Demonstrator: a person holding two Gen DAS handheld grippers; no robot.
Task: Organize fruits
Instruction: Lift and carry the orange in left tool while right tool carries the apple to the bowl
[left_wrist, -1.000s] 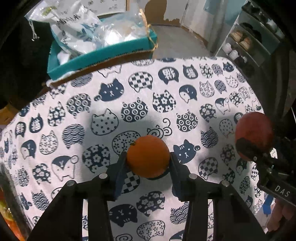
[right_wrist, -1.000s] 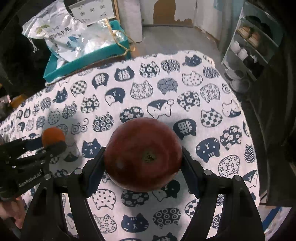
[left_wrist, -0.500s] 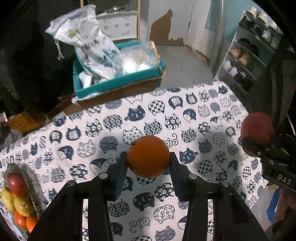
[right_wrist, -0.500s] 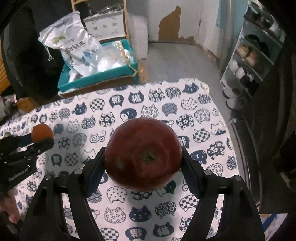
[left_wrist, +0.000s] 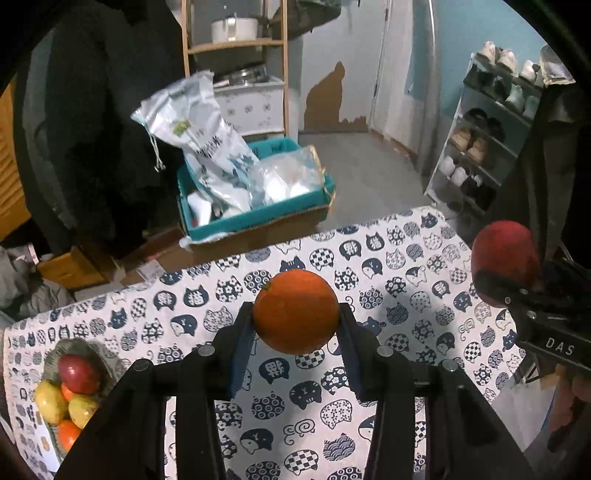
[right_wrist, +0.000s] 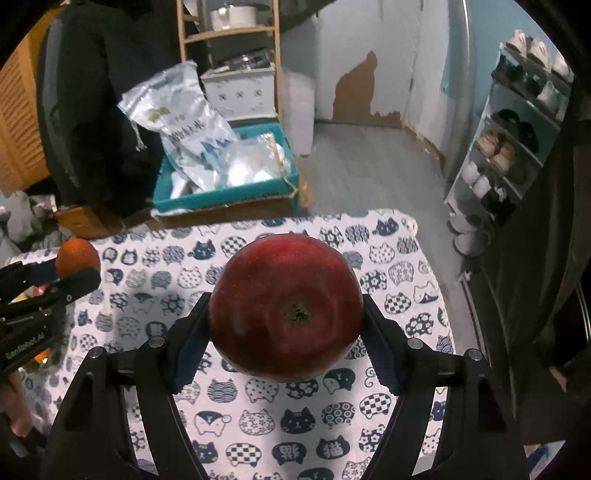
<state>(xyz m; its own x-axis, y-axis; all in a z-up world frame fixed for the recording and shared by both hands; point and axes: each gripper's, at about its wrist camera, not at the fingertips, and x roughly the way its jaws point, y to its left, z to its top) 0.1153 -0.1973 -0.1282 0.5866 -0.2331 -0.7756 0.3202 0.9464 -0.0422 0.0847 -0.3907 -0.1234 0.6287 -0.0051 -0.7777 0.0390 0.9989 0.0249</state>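
My left gripper is shut on an orange and holds it high above the table. My right gripper is shut on a dark red apple, also well above the table. Each shows in the other's view: the apple at the right, the orange at the left. A grey-green plate at the table's left end holds a red apple, yellow-green fruits and small oranges.
The table wears a white cloth with navy cat faces. Beyond its far edge stands a teal box with plastic bags on cardboard. A shoe rack is at the right, a wooden shelf behind.
Both grippers have risen with their fruits, so the table looks farther away. The fruit plate at the left has come into the left wrist view.
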